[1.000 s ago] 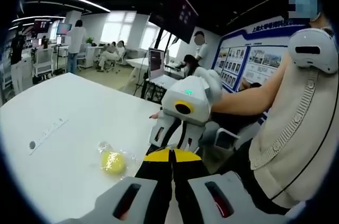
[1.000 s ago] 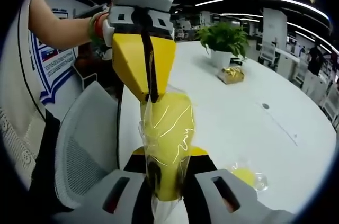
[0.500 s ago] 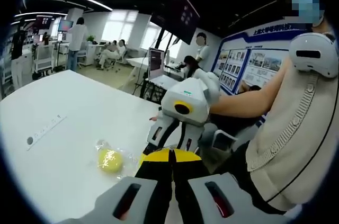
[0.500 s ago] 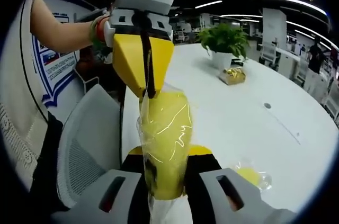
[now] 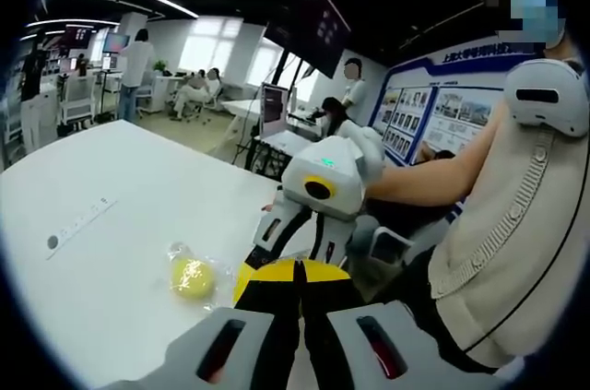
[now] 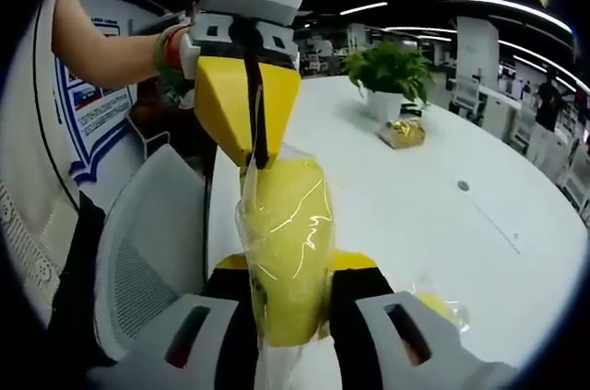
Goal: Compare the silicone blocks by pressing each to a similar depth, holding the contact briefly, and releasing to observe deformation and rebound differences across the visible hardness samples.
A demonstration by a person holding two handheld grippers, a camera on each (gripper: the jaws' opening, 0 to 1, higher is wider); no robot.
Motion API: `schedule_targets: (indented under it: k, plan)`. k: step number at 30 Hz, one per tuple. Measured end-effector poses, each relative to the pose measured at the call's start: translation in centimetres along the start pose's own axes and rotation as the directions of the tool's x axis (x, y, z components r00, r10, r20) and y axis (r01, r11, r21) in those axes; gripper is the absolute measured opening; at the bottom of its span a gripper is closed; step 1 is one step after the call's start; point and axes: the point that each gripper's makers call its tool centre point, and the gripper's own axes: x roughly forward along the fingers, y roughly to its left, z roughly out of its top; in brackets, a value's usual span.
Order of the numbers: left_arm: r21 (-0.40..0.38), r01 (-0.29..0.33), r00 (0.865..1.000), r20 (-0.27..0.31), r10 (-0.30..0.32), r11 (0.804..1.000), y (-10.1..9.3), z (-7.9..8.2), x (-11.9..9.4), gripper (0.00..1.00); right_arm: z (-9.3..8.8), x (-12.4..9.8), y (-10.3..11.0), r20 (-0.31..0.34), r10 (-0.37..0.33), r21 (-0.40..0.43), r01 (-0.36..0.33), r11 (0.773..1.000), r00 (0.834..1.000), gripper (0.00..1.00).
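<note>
A yellow silicone block [image 6: 288, 224] in a clear bag stands upright between the jaws of my right gripper [image 6: 293, 265], which is shut on its sides. From above, my left gripper [image 6: 253, 161] comes down with its yellow jaws shut on the bag's top edge. In the left gripper view my left gripper [image 5: 297, 267] has its yellow tips pressed together, and the right gripper [image 5: 304, 242] faces it just beyond. A second yellow sample [image 5: 192, 277], round and bagged, lies on the white table [image 5: 111, 252]; it also peeks out beside my right jaw as the second sample [image 6: 433, 305].
A potted plant [image 6: 392, 67] and a small gold object [image 6: 403, 132] stand farther along the table [image 6: 415, 206]. A grey mesh chair [image 6: 147, 252] sits at the table's edge. The person holding the grippers sits close [image 5: 516, 224]. Other people and desks are far behind.
My right jaws have spread slightly and the yellow block between them looks fuller. The left gripper still pinches the bag's top. Both views have shifted only a little.
</note>
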Motion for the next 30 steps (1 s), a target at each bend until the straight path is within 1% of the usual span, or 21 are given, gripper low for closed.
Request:
schedule_targets:
  k: [9,16,21,22,23,25,28,29,30]
  plan:
    - [-0.01,-0.005,1.0,-0.004,0.005,1.0,0.3,-0.3,-0.4,0.0,0.1,0.4,-0.1,0.0,-0.002,0.003,0.002,1.0,1.0,0.29]
    - [-0.019,-0.02,1.0,-0.002,0.02,1.0,0.6,-0.7,-0.8,0.0,0.6,0.6,-0.2,0.014,-0.011,0.007,0.011,1.0,1.0,0.33]
    - [-0.04,-0.035,0.999,-0.005,0.034,0.999,0.9,-1.1,-1.2,0.0,0.9,0.6,-0.1,0.029,-0.021,0.02,0.021,1.0,0.999,0.41]
    - [-0.048,-0.027,1.0,-0.006,0.026,0.998,0.8,-1.2,-1.2,0.0,0.8,0.6,-0.1,0.028,-0.024,0.021,0.024,0.999,0.999,0.41]
    - [-0.039,-0.044,0.999,-0.002,0.044,0.998,1.0,-1.3,-1.2,0.0,0.8,0.6,-0.2,0.026,-0.028,0.024,0.028,0.999,0.999,0.42]
    - [-0.054,-0.036,0.999,-0.006,0.036,0.998,0.9,-1.6,-1.3,0.0,0.7,0.5,-0.1,0.033,-0.039,0.035,0.038,0.999,0.999,0.45]
    - [-0.061,-0.05,0.999,-0.003,0.05,0.997,1.2,-1.8,-1.5,0.0,0.6,0.2,0.0,0.048,-0.053,0.046,0.051,0.998,0.997,0.48]
    - [-0.076,-0.042,0.999,-0.008,0.041,0.996,1.1,-2.0,-1.5,0.0,0.6,0.0,0.0,0.059,-0.067,0.054,0.064,0.997,0.996,0.5]
    - [-0.066,-0.057,0.998,-0.002,0.057,0.996,1.3,-2.0,-1.6,0.0,0.8,-0.2,-0.1,0.073,-0.082,0.064,0.077,0.995,0.994,0.53]
